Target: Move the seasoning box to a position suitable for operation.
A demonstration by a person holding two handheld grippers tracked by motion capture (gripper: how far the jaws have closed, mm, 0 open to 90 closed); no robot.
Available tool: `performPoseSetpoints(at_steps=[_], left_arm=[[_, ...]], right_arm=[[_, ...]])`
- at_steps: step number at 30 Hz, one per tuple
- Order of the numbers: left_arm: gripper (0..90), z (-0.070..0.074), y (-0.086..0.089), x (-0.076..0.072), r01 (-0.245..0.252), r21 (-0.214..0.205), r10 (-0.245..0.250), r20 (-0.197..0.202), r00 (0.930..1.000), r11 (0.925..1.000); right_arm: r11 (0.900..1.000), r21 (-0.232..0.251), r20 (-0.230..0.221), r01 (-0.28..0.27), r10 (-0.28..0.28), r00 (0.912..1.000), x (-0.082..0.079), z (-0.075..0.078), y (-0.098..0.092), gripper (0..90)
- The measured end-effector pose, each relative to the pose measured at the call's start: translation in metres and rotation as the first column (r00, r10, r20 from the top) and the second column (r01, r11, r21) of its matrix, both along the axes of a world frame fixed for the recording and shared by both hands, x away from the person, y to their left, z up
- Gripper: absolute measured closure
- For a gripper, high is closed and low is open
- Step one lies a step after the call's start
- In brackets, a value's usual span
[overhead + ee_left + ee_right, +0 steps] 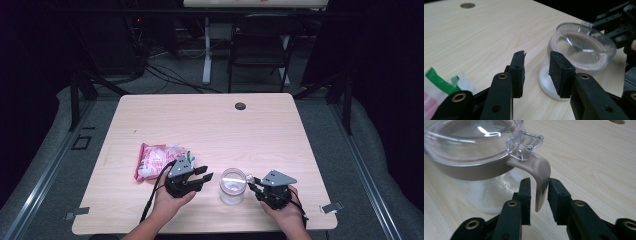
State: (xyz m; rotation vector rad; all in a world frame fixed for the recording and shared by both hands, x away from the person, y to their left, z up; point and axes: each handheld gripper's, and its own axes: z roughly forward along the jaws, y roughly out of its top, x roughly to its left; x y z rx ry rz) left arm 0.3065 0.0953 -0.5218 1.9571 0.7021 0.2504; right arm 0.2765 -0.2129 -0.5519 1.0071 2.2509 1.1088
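The jar (232,186) stands on the worktop (210,125) between both grippers. The right gripper (539,195) straddles the lid's latch (540,180), fingers released; the left gripper (537,75), also released, sits just short of the jar. Brace the jar first, then pull the latch gently. The right gripper view reveals the latch; the high view adds the pink packet (157,160).

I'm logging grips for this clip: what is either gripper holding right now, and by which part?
Nothing is held. The right gripper has its open jaws around the jar's latch tab without pinching it; the left gripper is open beside the jar.
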Motion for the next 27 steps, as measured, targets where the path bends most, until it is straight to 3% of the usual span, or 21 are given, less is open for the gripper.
performPoseSetpoints(at_steps=[3, 9, 11, 17, 25, 27], left_arm=[[65.5, -0.003, 0.002, -0.001, 0.001, 0.013, -0.001, -0.006, 1.0, 0.9999], [65.4, 0.001, 0.002, -0.001, -0.009, 0.026, 0.008, 0.033, 0.9994, 0.9996], [65.4, 0.002, 0.002, -0.001, -0.006, 0.024, 0.005, 0.036, 0.9993, 0.9997], [65.4, 0.003, 0.001, -0.001, 0.009, 0.007, -0.009, 0.02, 0.9998, 0.9999], [65.8, 0.006, 0.0, -0.003, 0.012, -0.002, -0.012, 0.019, 0.9998, 0.9999], [65.6, 0.006, -0.001, -0.003, 0.013, 0.003, -0.013, 0.019, 0.9997, 0.9999]], right_arm=[[1.0, -0.004, 0.002, 0.0, 0.0, 1.0, -0.004, 0.003, -0.002, 69.7], [0.9999, -0.003, 0.044, 0.013, -0.013, 0.999, -0.023, 0.025, -0.006, 66.1], [0.9999, 0.004, 0.05, 0.017, -0.017, 0.9986, -0.025, 0.027, -0.006, 65.9], [0.9955, 0.084, 0.054, 0.044, -0.049, 0.9973, -0.024, 0.038, -0.018, 67.4], [0.9931, 0.093, 0.093, 0.071, -0.08, 0.9925, -0.022, 0.05, -0.023, 63.8], [0.9903, 0.115, 0.11, 0.077, -0.09, 0.9899, -0.02, 0.053, -0.026, 66.1]])
